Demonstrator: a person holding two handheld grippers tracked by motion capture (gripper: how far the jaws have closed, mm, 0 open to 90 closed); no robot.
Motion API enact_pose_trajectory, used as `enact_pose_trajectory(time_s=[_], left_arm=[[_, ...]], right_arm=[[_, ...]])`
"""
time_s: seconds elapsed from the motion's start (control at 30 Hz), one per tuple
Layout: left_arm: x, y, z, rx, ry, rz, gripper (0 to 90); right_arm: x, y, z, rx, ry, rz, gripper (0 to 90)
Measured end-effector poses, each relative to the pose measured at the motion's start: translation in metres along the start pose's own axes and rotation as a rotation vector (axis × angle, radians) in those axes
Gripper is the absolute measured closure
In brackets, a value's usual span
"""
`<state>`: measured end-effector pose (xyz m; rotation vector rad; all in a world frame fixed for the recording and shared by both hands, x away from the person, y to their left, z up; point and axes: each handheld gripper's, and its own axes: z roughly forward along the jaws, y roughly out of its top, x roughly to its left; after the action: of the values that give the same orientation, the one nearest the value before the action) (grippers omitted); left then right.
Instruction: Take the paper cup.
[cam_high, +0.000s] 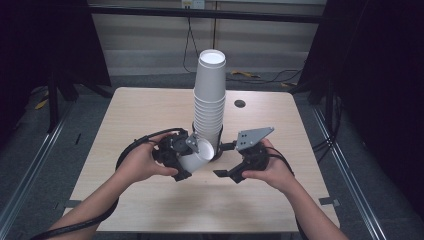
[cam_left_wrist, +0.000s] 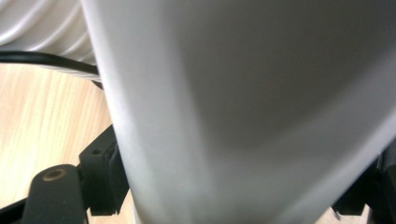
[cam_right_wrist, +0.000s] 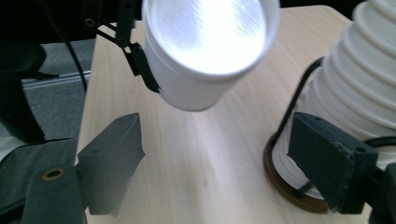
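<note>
Near the middle of the worktop (cam_high: 150, 115), toward six o'clock from the tall stack of cups (cam_high: 209, 107), the left tool (cam_high: 181, 154) grasps a single white cup (cam_high: 198, 156) by its side wall, tipped over so its mouth points toward the right tool (cam_high: 231, 161). From the left gripper view the cup's wall (cam_left_wrist: 243, 112) sits right between the black jaws, touching both. The right tool is released: its jaws stand well apart, one toward the held cup (cam_right_wrist: 205, 51) and one just beside the foot of the stack (cam_right_wrist: 359, 79), closing on nothing.

The cup looks like thin paper, so I judge it very light and easily dented; a hard squeeze would likely oval the wall. Its smooth taper may let it slide toward the narrow end, so a hold near the rolled rim, the stiffest part, seems safest. The stack stands on a dark round base (cam_right_wrist: 289, 189) with a thin wire frame around it, leans slightly, and its nested cups may cling together, so lifting one could drag its neighbour or tip the tower.
</note>
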<state>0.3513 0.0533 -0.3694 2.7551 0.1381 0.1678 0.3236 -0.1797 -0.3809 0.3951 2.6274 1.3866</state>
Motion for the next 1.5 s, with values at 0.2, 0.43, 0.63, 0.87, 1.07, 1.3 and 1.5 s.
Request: enact_pose_trajectory(time_s=[0.2, 0.43, 0.63, 0.87, 1.07, 1.3, 1.5], left_arm=[[-0.008, 0.007, 0.008, 0.027, -0.04, 0.023, 18.2], [-0.013, 0.018, 0.013, 0.087, -0.087, 0.079, 18.0], [-0.019, 0.025, 0.017, 0.114, -0.108, 0.102, 17.8], [-0.021, 0.03, 0.02, 0.14, -0.134, 0.104, 17.7], [-0.024, 0.032, 0.024, 0.15, -0.127, 0.114, 17.5], [-0.023, 0.031, 0.02, 0.143, -0.142, 0.123, 17.8], [-0.022, 0.029, 0.019, 0.1, -0.142, 0.123, 16.4]], right_arm=[[0.005, 0.004, 0.005, 0.013, 0.034, -0.03, 17.2], [0.007, 0.008, 0.011, 0.028, 0.08, -0.041, 17.2], [0.01, 0.009, 0.017, 0.035, 0.11, -0.035, 17.5], [0.01, 0.01, 0.02, 0.044, 0.124, -0.029, 17.9], [0.012, 0.011, 0.023, 0.053, 0.129, -0.024, 19.5], [0.014, 0.009, 0.022, 0.068, 0.136, -0.017, 24.3], [0.014, 0.009, 0.019, 0.059, 0.129, -0.004, 25.3]])
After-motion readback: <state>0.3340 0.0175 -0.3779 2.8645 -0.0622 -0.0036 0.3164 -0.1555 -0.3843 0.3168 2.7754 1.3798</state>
